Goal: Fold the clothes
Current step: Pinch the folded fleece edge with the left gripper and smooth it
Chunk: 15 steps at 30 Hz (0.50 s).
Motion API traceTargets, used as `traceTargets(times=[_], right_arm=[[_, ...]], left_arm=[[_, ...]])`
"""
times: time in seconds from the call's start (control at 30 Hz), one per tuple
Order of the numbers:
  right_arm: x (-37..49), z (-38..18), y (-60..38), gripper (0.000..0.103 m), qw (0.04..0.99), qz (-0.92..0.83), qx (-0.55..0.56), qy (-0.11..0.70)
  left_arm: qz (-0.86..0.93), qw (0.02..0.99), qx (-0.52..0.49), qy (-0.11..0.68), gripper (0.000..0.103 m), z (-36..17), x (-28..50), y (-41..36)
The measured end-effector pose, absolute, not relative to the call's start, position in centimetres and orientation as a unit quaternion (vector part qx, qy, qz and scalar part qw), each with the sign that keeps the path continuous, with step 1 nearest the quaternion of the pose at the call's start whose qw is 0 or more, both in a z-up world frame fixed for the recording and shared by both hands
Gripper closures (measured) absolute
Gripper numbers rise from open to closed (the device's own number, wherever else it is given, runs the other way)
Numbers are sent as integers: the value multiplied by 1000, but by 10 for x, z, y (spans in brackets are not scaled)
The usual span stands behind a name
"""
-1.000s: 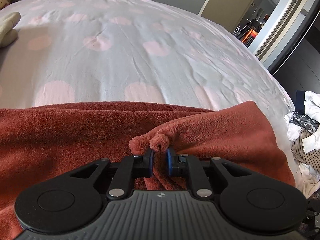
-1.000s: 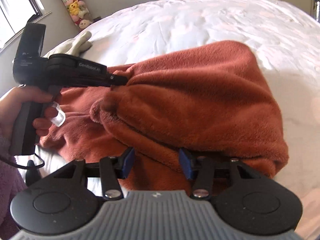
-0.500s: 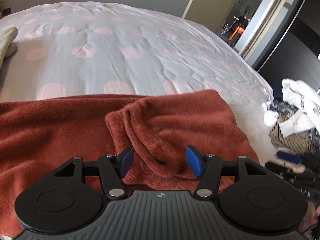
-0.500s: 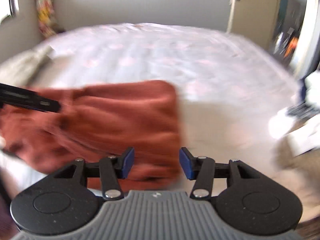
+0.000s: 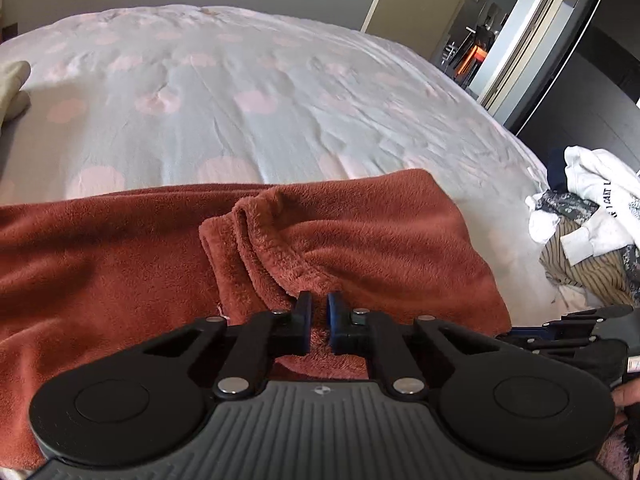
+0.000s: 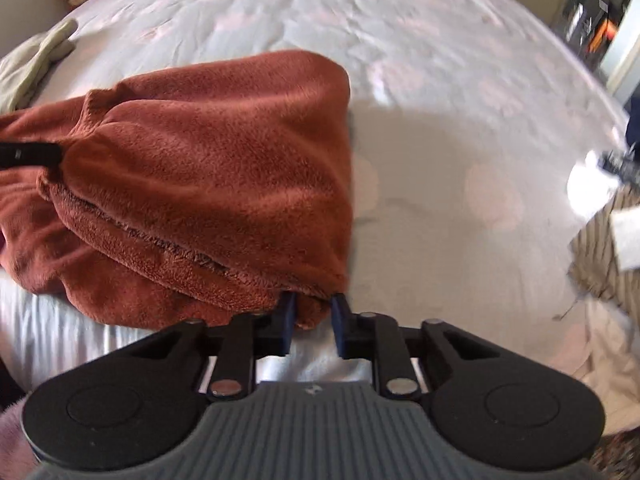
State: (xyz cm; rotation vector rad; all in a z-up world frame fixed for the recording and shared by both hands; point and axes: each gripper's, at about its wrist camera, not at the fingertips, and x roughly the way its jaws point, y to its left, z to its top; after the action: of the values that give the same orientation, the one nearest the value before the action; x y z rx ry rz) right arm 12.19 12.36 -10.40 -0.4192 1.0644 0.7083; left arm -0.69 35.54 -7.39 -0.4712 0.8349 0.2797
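A rust-red fleece garment (image 5: 360,240) lies folded over on the bed, near its front edge. My left gripper (image 5: 318,300) is shut on a thick fold of it, with fleece pinched between the blue pads. In the right wrist view the garment (image 6: 220,152) fills the left half. My right gripper (image 6: 314,304) is at its near right corner, and its jaws are closing with that corner pressed between the pads. The left gripper's fingers (image 6: 32,154) bite the fleece at the far left edge. The right gripper's body (image 5: 568,328) shows low at the right of the left wrist view.
The bed sheet (image 5: 240,100) is pale with pink dots and stretches far behind the garment. A heap of white and striped clothes (image 5: 592,216) lies at the right edge. A beige cloth (image 6: 32,64) lies at the left. An open doorway (image 5: 500,32) is behind.
My left gripper opened, then shut again on a fold of the fleece. My right gripper swung right to the garment's near corner and its jaws narrowed around it.
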Motion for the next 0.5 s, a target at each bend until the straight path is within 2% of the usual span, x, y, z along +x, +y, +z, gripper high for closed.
traceTargets(times=[0.03, 0.13, 0.17, 0.3, 0.5], right_arm=[[125, -106, 123, 92, 779, 326, -187, 502], [129, -111, 121, 94, 772, 320, -173, 521], [129, -112, 121, 94, 773, 317, -172, 522], [122, -107, 118, 93, 782, 314, -172, 511], [105, -87, 101, 87, 825, 310, -152, 448]], left_arm=[[137, 875, -228, 405, 97, -77, -7, 356], [152, 868, -216, 420, 99, -92, -9, 356], [163, 864, -210, 428, 102, -99, -10, 357], [179, 854, -222, 435, 103, -114, -22, 365], [182, 863, -244, 403, 102, -79, -55, 374]])
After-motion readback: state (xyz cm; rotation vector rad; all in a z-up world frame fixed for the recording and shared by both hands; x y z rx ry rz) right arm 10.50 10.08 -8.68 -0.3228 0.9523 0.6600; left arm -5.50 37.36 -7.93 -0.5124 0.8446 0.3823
